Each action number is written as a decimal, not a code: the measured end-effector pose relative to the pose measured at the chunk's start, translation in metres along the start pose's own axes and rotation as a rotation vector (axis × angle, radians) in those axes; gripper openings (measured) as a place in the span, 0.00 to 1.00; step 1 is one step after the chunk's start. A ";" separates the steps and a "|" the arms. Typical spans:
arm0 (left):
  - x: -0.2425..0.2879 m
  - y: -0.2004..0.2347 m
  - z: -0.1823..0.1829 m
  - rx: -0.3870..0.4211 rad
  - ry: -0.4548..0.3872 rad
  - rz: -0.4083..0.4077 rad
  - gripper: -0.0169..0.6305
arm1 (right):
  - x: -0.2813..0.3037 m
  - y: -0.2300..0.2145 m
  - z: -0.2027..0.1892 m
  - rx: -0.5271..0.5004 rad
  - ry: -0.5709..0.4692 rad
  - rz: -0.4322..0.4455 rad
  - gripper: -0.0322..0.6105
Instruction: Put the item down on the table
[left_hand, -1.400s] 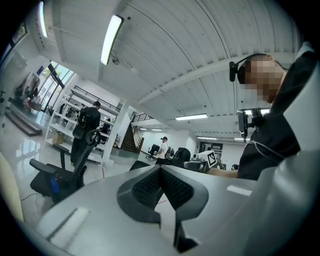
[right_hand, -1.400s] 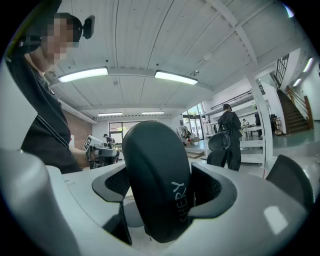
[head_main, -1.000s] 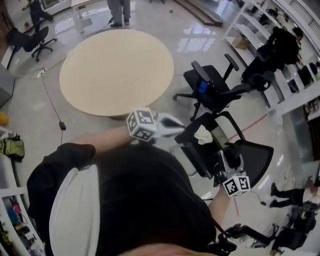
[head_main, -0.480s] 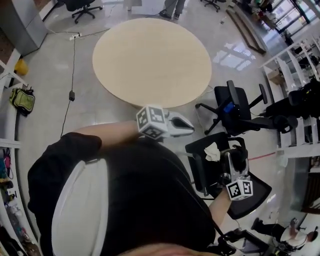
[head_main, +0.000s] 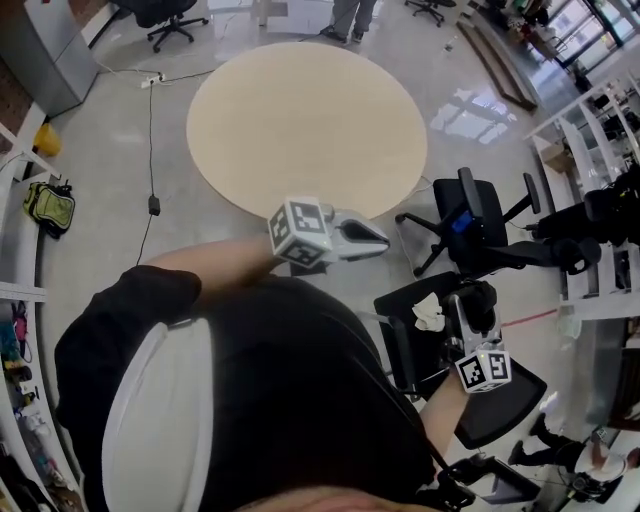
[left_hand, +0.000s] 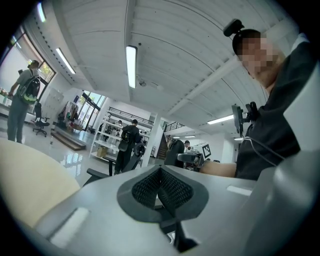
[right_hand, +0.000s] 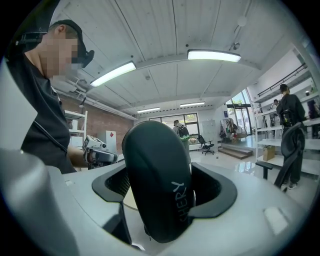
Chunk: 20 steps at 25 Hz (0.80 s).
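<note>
Just off the near rim of the round beige wooden table (head_main: 300, 110), the left gripper (head_main: 375, 238) hovers with its jaws clenched together on nothing. Well to the right of the table, above a black office chair (head_main: 505, 405), the right gripper (head_main: 472, 318) grasps a black rounded plastic computer mouse (right_hand: 157, 185) between its jaws, clear of the tabletop. A crumpled white scrap (head_main: 430, 312) lies beside that gripper, on the table's side.
</note>
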<state>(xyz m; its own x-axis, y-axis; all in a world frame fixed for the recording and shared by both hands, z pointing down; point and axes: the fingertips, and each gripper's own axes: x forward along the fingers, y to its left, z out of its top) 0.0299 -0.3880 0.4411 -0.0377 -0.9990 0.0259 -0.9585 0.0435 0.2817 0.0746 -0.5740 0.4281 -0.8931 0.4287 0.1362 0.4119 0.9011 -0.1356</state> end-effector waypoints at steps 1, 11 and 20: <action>0.000 0.005 0.005 0.000 -0.007 -0.001 0.02 | 0.004 -0.002 0.001 -0.002 0.004 -0.002 0.64; -0.076 0.127 0.047 0.019 -0.100 0.009 0.02 | 0.126 0.009 0.003 -0.022 0.076 -0.042 0.64; -0.210 0.361 0.089 0.027 -0.124 0.099 0.02 | 0.366 0.001 0.030 -0.023 0.119 -0.124 0.64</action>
<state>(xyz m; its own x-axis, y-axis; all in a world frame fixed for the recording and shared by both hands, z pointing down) -0.3338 -0.1640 0.4518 -0.1650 -0.9840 -0.0669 -0.9556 0.1427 0.2580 -0.2574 -0.4185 0.4485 -0.9101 0.3177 0.2660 0.3053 0.9482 -0.0880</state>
